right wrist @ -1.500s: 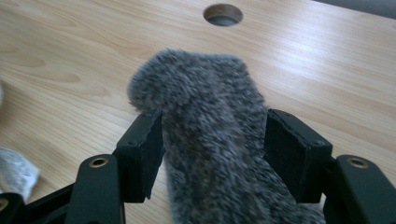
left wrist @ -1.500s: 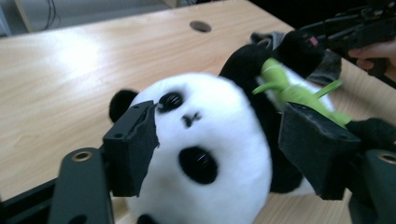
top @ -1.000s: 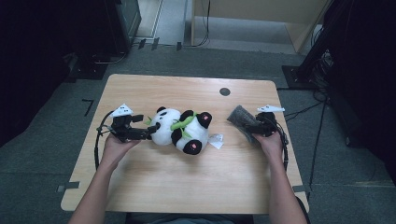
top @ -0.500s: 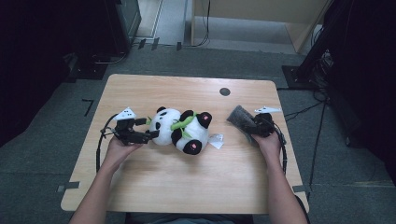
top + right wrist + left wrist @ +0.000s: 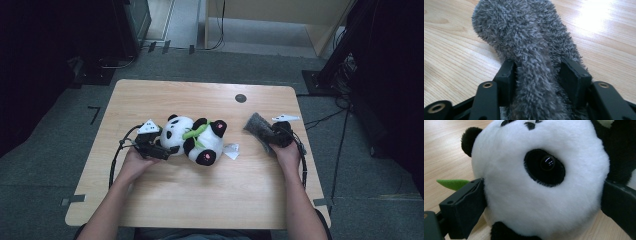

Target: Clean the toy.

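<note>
I have the panda [image 5: 192,141] lying on its side near the middle of the worktop [image 5: 200,200], head to the left. My left tool [image 5: 167,150] is at the head, and its jaws have just been opening: they stand wide apart, one on each side of the white head, as the left gripper view [image 5: 541,195] shows. There the left jaw touches the fur; whether the jaws already press I cannot tell. To grip well I judge I must close slowly on the middle of the head, not on an ear, because soft plush slips out easily.

My right tool [image 5: 272,137] is at the right of the worktop, well apart from the panda. Its jaws have just been closing, and the grey fur cloth [image 5: 531,50] is now clamped between them; the pile bulges around the pads. I should hold it firmly and keep its free end off the wood.

Both forearms come from the near edge. The left hand [image 5: 135,160] points its tool to the right; the right hand [image 5: 287,155] points its tool far and a little left.
</note>
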Tool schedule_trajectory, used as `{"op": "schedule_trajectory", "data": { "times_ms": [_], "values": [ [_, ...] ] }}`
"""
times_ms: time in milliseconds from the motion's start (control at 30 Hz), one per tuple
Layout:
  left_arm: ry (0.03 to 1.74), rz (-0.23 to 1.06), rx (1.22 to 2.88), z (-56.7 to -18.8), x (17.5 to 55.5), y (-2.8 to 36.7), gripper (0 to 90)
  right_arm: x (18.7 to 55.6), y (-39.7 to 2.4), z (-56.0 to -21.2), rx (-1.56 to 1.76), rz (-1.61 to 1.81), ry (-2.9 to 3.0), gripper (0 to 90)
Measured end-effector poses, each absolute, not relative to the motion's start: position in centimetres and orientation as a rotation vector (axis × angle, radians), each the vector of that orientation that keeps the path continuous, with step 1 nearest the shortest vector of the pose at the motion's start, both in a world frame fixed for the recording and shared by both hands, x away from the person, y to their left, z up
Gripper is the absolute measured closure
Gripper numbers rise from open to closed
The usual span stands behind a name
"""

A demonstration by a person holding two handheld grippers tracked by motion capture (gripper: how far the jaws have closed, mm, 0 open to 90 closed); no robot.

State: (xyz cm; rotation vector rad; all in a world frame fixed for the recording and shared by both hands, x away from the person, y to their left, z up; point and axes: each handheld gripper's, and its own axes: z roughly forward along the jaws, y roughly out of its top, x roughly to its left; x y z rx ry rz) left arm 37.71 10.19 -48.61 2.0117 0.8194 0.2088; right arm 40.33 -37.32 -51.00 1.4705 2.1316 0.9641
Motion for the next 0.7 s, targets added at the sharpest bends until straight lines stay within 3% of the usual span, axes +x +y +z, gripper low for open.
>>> {"op": "schedule_trajectory", "data": {
  "times_ms": [300, 433, 700],
  "values": [
    [0.855, 0.220, 1.971, -48.9, 37.3, 10.3, 13.6, 40.4, -37.6, -51.0, 1.519, 0.980, 2.117, 58.9],
    [0.873, 0.251, 1.983, -48.7, 36.6, 10.1, 22.4, 40.4, -37.7, -50.9, 1.538, 0.991, 2.120, 67.7],
    [0.965, 0.264, 1.981, -48.1, 35.0, 9.1, 26.6, 40.1, -37.4, -49.5, 1.562, 1.028, 2.107, 74.1]
  ]
}}
